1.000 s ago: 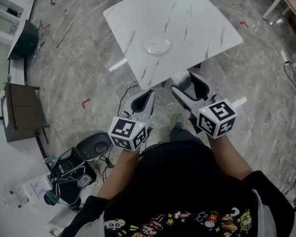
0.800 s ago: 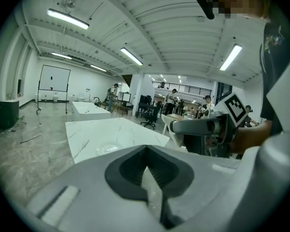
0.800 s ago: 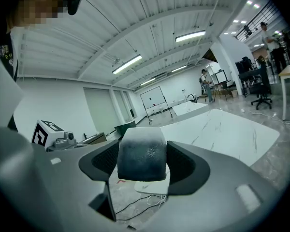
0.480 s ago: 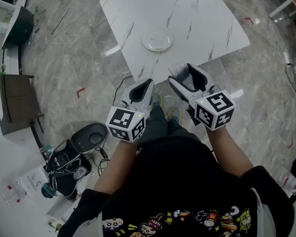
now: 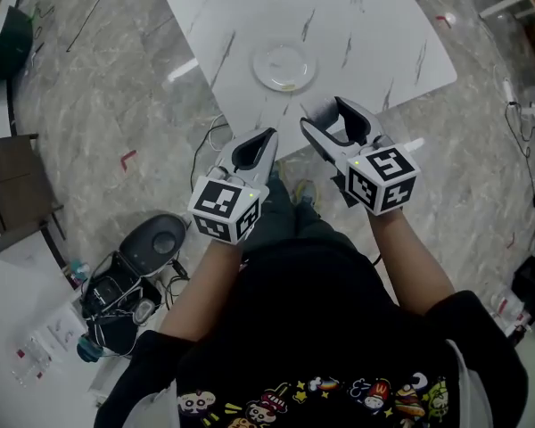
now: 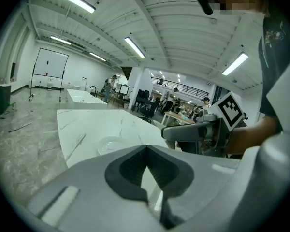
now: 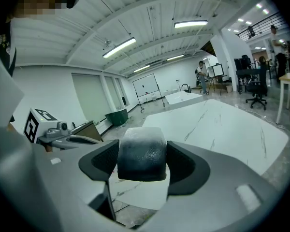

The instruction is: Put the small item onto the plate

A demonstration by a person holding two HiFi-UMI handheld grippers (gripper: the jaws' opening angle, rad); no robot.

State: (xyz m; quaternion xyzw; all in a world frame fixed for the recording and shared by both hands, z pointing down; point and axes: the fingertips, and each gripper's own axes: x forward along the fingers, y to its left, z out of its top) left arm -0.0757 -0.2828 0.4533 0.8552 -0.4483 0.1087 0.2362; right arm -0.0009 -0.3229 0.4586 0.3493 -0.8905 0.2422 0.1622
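**Block in my right tool, plate ahead on the table**

The small item (image 7: 141, 151), a dark block with a pale frosted top, sits clamped between the pads of my right gripper (image 7: 142, 164). It fills the gap from pad to pad. I hold it off the floor, just short of the table's near edge, so it is carried and not resting on anything.

My left gripper (image 6: 146, 149) has its jaws pressed together on nothing. I judge it is parked low and to the side so that the right one has the lane.

The plate (image 5: 284, 67) lies flat and bare on the white marble table (image 5: 374, 25), a little in from the near edge and left of my right gripper's line. The tabletop around it is open, with no obstacle between block and plate.

The near table corner points toward me between the two tools, and that is the edge I must clear. On the floor to my left are cables and a dark round device (image 5: 156, 239), well apart from the path.
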